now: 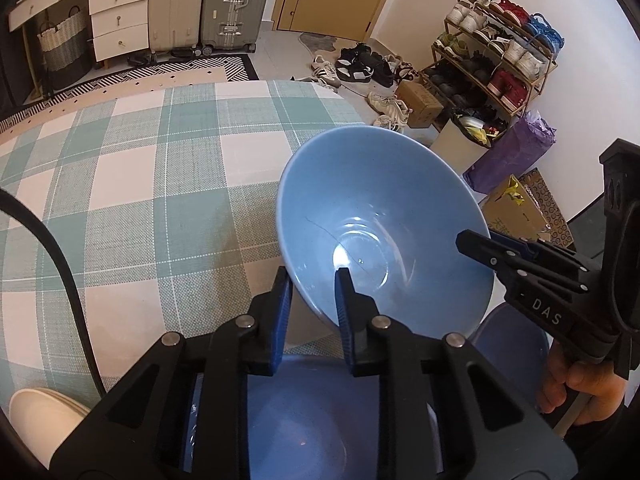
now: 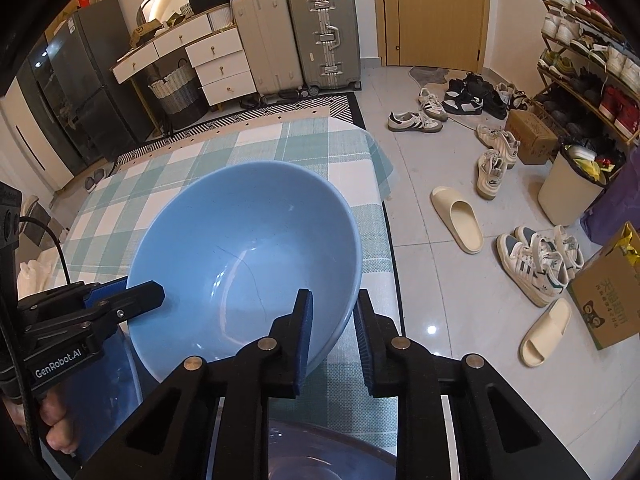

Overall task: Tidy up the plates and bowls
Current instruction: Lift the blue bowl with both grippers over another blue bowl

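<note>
Bowl (image 1: 380, 220) between both clamped grippers

Bright, even room light — sharp focus, heavy fisheye bending, dark corners.

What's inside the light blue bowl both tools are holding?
The bowl looks empty: bare glazed inside, glare, a thin dark line. Each tool, left and right, has one finger inside the rim. The strip of inner wall behind those fingers is hidden.
</note>
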### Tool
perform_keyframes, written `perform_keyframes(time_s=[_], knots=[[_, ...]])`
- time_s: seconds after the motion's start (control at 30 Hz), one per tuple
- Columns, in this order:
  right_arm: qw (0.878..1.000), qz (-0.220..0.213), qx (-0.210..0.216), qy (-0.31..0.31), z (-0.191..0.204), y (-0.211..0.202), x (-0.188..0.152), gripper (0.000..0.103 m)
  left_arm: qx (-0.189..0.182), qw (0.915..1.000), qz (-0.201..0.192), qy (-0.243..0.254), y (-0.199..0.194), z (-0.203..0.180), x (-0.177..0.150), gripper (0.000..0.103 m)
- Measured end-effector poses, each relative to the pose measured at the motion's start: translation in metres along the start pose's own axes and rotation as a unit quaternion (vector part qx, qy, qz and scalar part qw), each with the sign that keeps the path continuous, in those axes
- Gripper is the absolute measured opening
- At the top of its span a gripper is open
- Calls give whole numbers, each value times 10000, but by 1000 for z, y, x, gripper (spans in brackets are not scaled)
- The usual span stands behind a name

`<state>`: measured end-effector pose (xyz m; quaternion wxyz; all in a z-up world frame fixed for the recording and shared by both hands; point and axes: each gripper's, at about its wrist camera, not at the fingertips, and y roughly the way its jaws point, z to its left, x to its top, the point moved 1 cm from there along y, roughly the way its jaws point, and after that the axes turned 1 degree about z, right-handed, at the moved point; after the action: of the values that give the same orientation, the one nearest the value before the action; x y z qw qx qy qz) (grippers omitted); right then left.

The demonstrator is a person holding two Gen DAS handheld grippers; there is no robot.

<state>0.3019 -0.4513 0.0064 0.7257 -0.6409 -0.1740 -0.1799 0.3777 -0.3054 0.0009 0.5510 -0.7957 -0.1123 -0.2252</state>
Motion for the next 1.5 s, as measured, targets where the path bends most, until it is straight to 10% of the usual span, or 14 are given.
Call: perform_keyframes(time_s=[1.5], knots=[[9941,-1014,-187,-345,25,-69,-5,21,53,9970,-715,305,-65,-21,-15,18]])
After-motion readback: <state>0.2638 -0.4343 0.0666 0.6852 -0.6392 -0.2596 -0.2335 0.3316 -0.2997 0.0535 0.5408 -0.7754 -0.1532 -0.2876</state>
